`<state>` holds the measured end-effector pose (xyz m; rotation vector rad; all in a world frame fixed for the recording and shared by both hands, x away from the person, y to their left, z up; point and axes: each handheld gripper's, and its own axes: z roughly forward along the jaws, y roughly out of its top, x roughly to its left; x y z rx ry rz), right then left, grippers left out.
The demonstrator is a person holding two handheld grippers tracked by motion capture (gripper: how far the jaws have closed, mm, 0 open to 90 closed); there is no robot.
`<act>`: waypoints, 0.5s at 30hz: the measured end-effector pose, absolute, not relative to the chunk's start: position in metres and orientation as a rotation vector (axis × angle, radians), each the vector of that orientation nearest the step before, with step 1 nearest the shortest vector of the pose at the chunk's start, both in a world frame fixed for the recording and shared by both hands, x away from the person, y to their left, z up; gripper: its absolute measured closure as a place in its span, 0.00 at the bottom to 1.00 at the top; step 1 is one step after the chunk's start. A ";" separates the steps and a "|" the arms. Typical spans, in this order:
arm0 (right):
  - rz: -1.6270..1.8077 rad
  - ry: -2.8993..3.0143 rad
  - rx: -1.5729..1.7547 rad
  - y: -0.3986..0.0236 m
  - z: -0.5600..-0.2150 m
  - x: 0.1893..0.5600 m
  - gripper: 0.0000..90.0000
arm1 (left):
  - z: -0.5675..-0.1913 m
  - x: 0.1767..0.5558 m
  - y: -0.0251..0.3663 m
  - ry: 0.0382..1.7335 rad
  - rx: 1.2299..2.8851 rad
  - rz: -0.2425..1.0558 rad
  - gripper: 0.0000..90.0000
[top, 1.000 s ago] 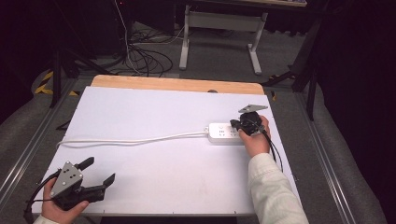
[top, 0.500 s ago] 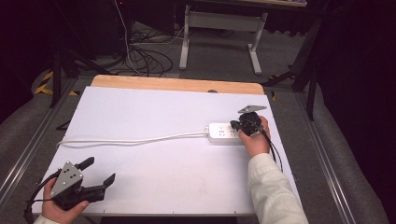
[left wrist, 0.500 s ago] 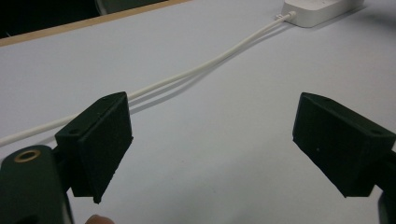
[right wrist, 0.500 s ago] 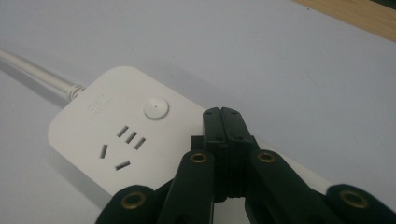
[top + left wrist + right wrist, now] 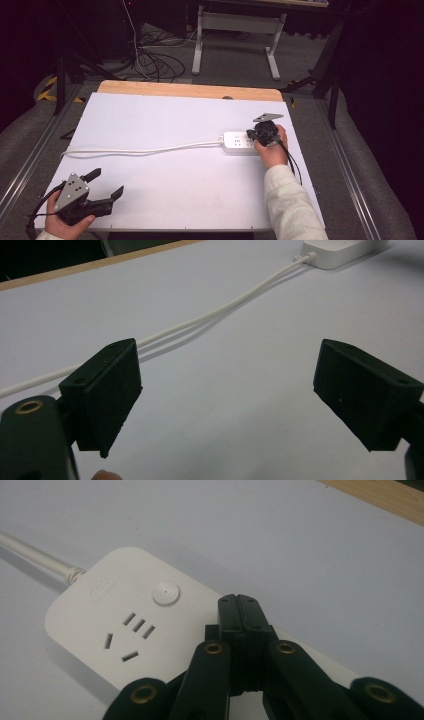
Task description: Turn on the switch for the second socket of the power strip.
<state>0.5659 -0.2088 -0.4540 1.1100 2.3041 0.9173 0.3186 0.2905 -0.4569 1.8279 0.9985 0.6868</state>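
A white power strip [image 5: 241, 143] lies at the right side of the white table, its white cord [image 5: 145, 149] running off to the left. My right gripper [image 5: 256, 134] hovers over the strip with its jaws shut and nothing between them. In the right gripper view the shut tips [image 5: 239, 611] sit above the power strip [image 5: 120, 630], just right of its round button [image 5: 165, 593] and the socket holes. My left gripper [image 5: 106, 184] rests at the near left corner, open and empty. The left gripper view has the cord [image 5: 210, 317] and the power strip's end [image 5: 340, 250] beyond the wide-apart jaws.
The white table top [image 5: 165, 120] has a wooden strip along its far edge [image 5: 190, 91]. Behind it stand a white desk frame [image 5: 237, 25] and loose cables on the floor [image 5: 150, 60]. Metal rails run along both sides of the table.
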 end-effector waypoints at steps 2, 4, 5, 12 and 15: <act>0.916 2.302 1.113 -0.208 -0.454 0.566 1.00 | -0.457 0.319 0.290 0.998 1.828 0.686 0.14; 0.907 2.301 1.113 -0.207 -0.455 0.566 1.00 | -0.457 0.318 0.290 0.998 1.828 0.686 0.14; 0.905 2.299 1.115 -0.207 -0.455 0.566 1.00 | -0.457 0.319 0.291 0.997 1.831 0.686 0.14; 0.899 2.289 1.126 -0.206 -0.455 0.565 1.00 | -0.457 0.319 0.290 0.992 1.836 0.688 0.14; 0.888 2.286 1.121 -0.205 -0.456 0.564 1.00 | -0.457 0.319 0.291 0.993 1.836 0.688 0.14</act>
